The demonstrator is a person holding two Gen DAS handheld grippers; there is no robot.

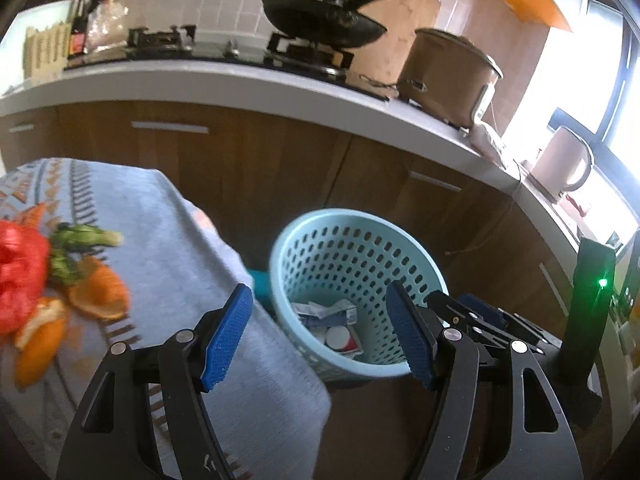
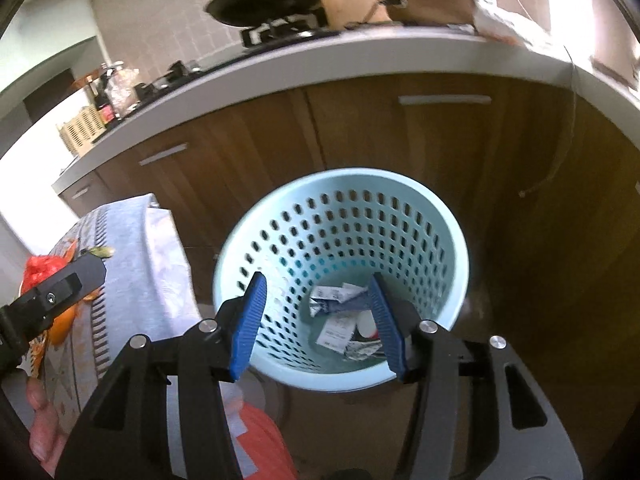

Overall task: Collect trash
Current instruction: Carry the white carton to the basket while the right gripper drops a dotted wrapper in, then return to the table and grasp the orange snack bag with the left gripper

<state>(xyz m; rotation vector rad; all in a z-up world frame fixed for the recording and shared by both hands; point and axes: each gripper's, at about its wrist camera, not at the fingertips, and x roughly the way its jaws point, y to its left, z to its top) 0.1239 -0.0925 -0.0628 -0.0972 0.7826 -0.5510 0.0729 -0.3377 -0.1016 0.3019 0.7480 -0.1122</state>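
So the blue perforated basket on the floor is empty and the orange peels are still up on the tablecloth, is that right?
Not quite. The light blue perforated basket already holds crumpled cartons and paper, as the right wrist view shows. The orange peels are on the tablecloth, as you said.

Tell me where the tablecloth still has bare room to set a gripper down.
Free: the grey cloth between the orange peels and the table's basket-side edge, beneath the left gripper. Crowded: the far-left patch with the red bag, greens and peels.
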